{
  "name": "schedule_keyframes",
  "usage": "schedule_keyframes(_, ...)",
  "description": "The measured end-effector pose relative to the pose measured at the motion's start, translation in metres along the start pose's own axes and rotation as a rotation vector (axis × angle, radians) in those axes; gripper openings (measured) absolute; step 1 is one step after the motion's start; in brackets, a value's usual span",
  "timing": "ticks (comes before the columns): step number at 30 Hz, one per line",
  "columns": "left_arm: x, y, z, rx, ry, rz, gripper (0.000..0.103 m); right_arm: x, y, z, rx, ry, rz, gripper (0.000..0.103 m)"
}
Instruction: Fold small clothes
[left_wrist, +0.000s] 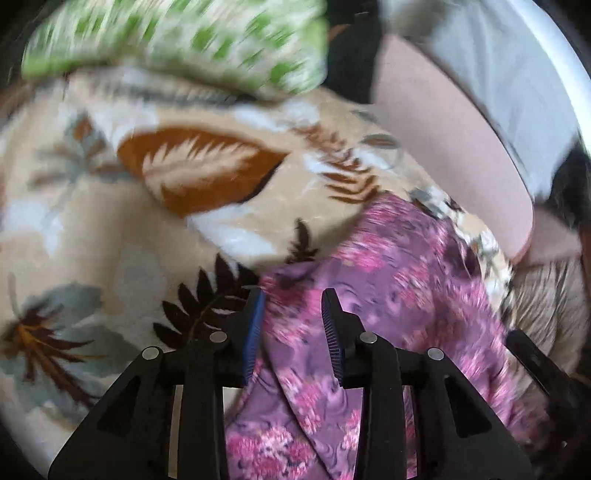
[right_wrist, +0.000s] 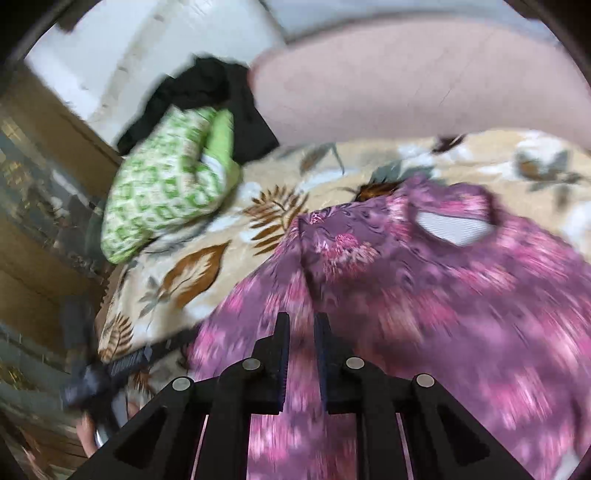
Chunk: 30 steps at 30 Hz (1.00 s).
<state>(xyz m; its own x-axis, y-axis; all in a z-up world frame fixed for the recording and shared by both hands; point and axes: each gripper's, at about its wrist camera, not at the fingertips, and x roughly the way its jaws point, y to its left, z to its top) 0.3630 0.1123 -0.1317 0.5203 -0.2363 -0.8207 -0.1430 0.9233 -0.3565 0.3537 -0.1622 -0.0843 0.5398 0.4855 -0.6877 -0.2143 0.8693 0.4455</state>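
A purple and pink floral garment (right_wrist: 424, 280) lies spread on a beige leaf-print blanket (right_wrist: 207, 266), with its neck opening (right_wrist: 448, 226) toward the far side. My right gripper (right_wrist: 301, 325) hovers over the garment's left part, jaws a narrow gap apart with cloth seen between them. In the left wrist view the same garment (left_wrist: 399, 280) runs from the lower middle to the right. My left gripper (left_wrist: 293, 306) stands at the garment's edge, jaws open, with cloth showing between them. Both views are motion-blurred.
A green and white patterned cloth (right_wrist: 166, 184) lies bunched at the blanket's far left, also seen in the left wrist view (left_wrist: 177, 40). A black cloth (right_wrist: 207, 92) lies behind it. A pink cushion (right_wrist: 424, 92) borders the far side. The left gripper (right_wrist: 129, 363) shows at lower left.
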Motion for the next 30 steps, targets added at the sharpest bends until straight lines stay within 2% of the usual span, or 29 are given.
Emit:
schedule_keyframes(1,-0.01,-0.016,-0.01,0.063,-0.032,0.017,0.035,-0.023,-0.001,-0.019,0.016,-0.049,0.007,0.031)
schedule_keyframes(2,-0.019,-0.025,-0.018,0.108,-0.054,0.019,0.046,-0.036,-0.004,-0.03,0.044,-0.075,0.009,0.071)
schedule_keyframes(3,-0.03,-0.043,-0.033,0.167,-0.083,0.008,0.063,-0.056,-0.014,-0.05,0.119,-0.12,0.005,0.089)
schedule_keyframes(4,-0.035,-0.053,-0.046,0.197,-0.094,-0.004,0.07,-0.076,-0.025,-0.069,0.203,-0.179,0.01,0.1)
schedule_keyframes(5,-0.045,-0.058,-0.063,0.224,-0.097,-0.022,0.075,-0.087,-0.034,-0.08,0.248,-0.21,0.02,0.1)
schedule_keyframes(7,-0.057,-0.083,-0.103,0.274,-0.056,-0.076,0.075,-0.113,-0.058,-0.106,0.345,-0.237,0.035,0.1)
schedule_keyframes(8,-0.062,-0.095,-0.119,0.295,-0.034,-0.104,0.075,-0.129,-0.073,-0.12,0.377,-0.249,0.015,0.1)
schedule_keyframes(12,-0.077,-0.147,-0.166,0.373,0.025,-0.111,0.075,-0.171,-0.121,-0.132,0.421,-0.285,-0.168,0.1)
schedule_keyframes(13,-0.081,-0.158,-0.174,0.398,0.033,-0.117,0.075,-0.181,-0.135,-0.131,0.433,-0.292,-0.197,0.096)
schedule_keyframes(17,-0.099,-0.208,-0.196,0.504,0.005,-0.075,0.075,-0.215,-0.197,-0.122,0.56,-0.36,-0.313,0.095)
schedule_keyframes(20,-0.105,-0.231,-0.207,0.532,0.005,-0.074,0.075,-0.231,-0.243,-0.125,0.641,-0.397,-0.413,0.095)
schedule_keyframes(22,-0.103,-0.245,-0.212,0.551,0.018,-0.077,0.075,-0.238,-0.269,-0.144,0.679,-0.419,-0.469,0.094)
schedule_keyframes(24,-0.099,-0.256,-0.215,0.565,0.043,-0.084,0.075,-0.247,-0.291,-0.164,0.76,-0.403,-0.514,0.086)
schedule_keyframes(25,-0.097,-0.261,-0.216,0.568,0.047,-0.092,0.075,-0.254,-0.306,-0.178,0.849,-0.398,-0.523,0.078)
schedule_keyframes(26,-0.095,-0.265,-0.216,0.567,0.048,-0.098,0.075,-0.261,-0.314,-0.187,0.912,-0.416,-0.534,0.074)
schedule_keyframes(27,-0.092,-0.271,-0.217,0.559,0.046,-0.103,0.075,-0.277,-0.32,-0.207,1.027,-0.467,-0.59,0.074)
schedule_keyframes(28,-0.09,-0.274,-0.217,0.554,0.047,-0.103,0.075,-0.285,-0.321,-0.219,1.086,-0.49,-0.636,0.074)
schedule_keyframes(30,-0.086,-0.279,-0.218,0.536,0.054,-0.104,0.075,-0.293,-0.329,-0.233,1.151,-0.501,-0.663,0.074)
